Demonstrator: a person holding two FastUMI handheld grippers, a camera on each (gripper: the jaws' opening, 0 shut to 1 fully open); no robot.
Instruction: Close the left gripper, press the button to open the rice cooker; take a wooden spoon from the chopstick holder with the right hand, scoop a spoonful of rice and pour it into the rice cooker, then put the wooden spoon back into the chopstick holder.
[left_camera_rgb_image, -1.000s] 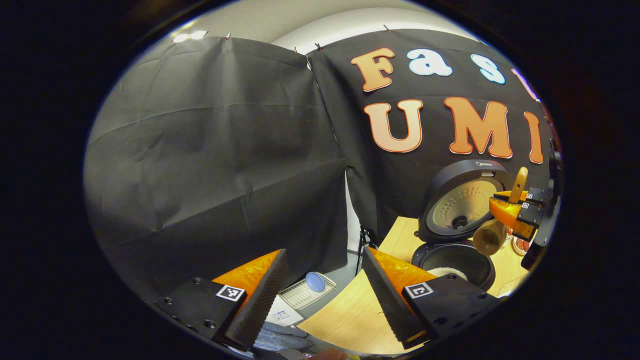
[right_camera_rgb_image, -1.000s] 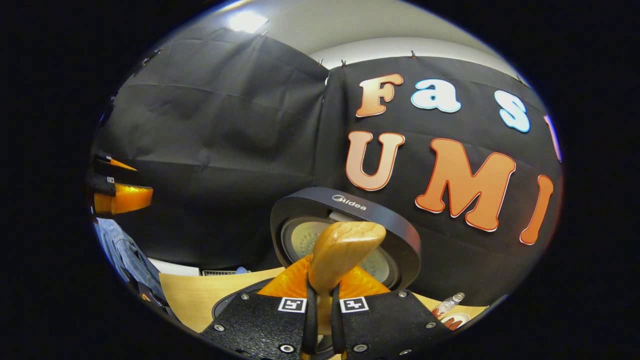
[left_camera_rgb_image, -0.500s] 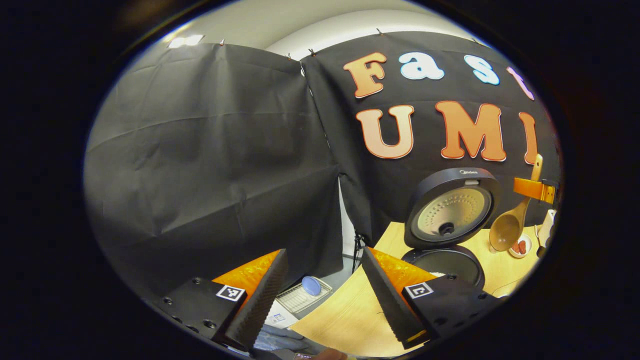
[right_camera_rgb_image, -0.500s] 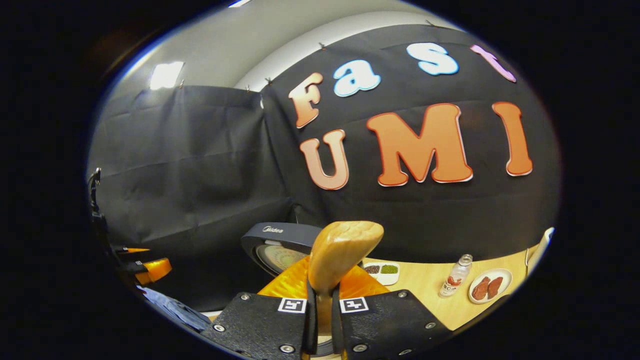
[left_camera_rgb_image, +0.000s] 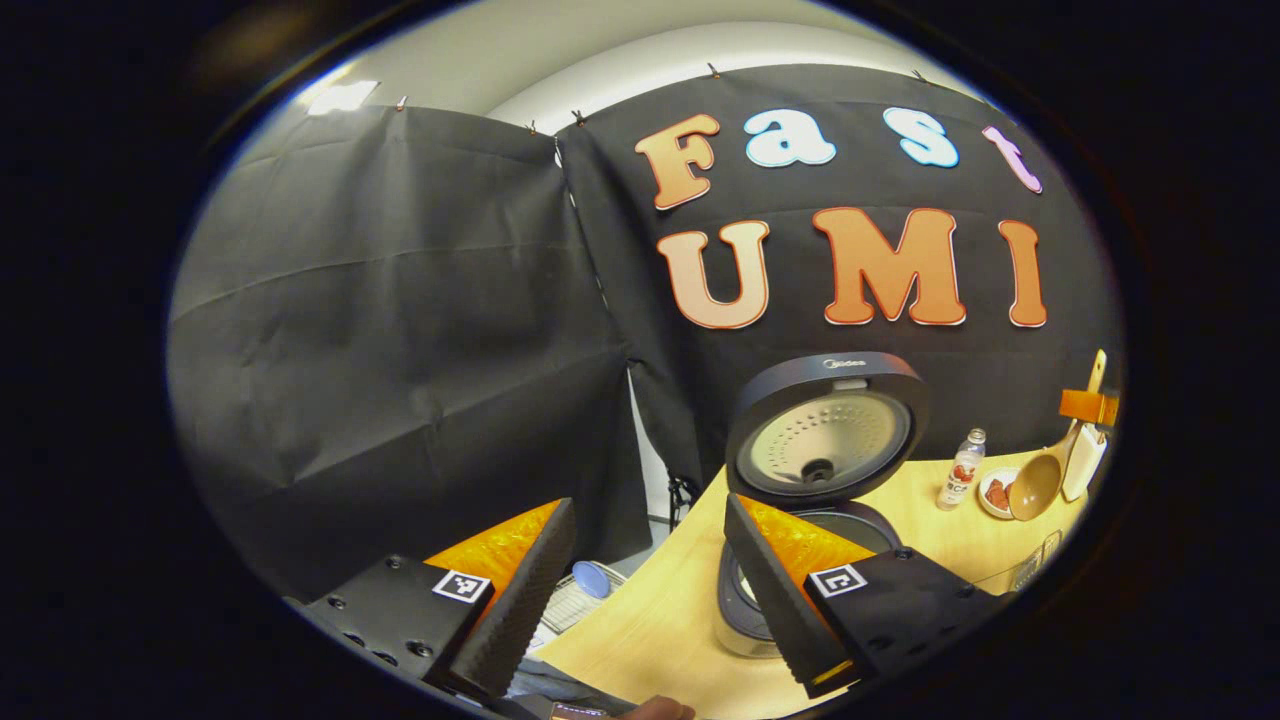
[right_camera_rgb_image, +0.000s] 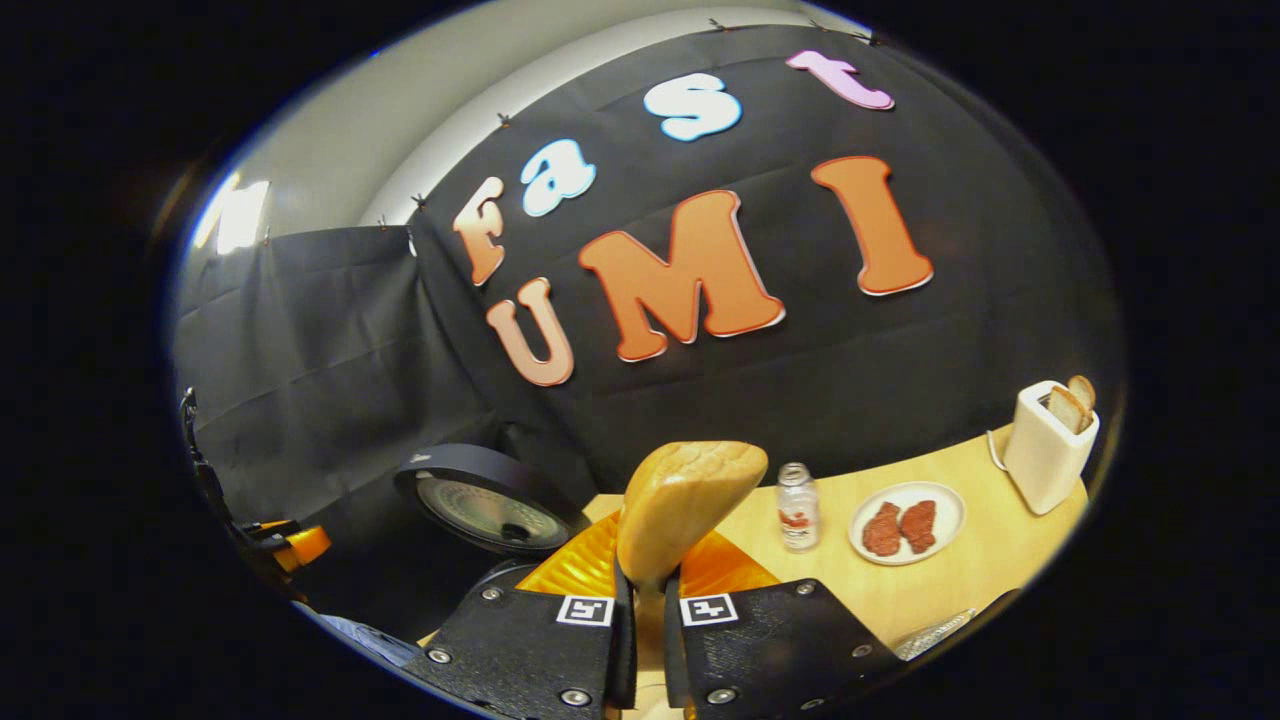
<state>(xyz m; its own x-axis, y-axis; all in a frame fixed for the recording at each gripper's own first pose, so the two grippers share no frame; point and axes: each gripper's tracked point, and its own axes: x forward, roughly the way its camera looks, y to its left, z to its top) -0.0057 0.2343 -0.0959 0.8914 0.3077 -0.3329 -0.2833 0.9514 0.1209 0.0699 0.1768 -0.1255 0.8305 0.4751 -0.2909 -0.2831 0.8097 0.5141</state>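
Black cloth (left_camera_rgb_image: 400, 330) hangs in creased panels around my booth, with a pale wall above it. Below it runs the light wooden counter (left_camera_rgb_image: 650, 620), its bare grain reaching to the near edge in the left gripper view. On the counter stands the dark round rice cooker (left_camera_rgb_image: 800, 560), its lid (left_camera_rgb_image: 825, 430) standing upright and open. Toward the right end sits a white toaster (right_camera_rgb_image: 1045, 455) with bread slices in its slots, then a white plate of reddish patties (right_camera_rgb_image: 905, 525), then a small clear bottle (right_camera_rgb_image: 797, 507). My left tool (left_camera_rgb_image: 650, 590) is held wide apart over the counter's left edge, gripping nothing. My right tool (right_camera_rgb_image: 640, 640) is pinched tight on the light wooden spoon (right_camera_rgb_image: 685, 505); in the left gripper view the spoon's bowl hangs beside the toaster, well right of the cooker.
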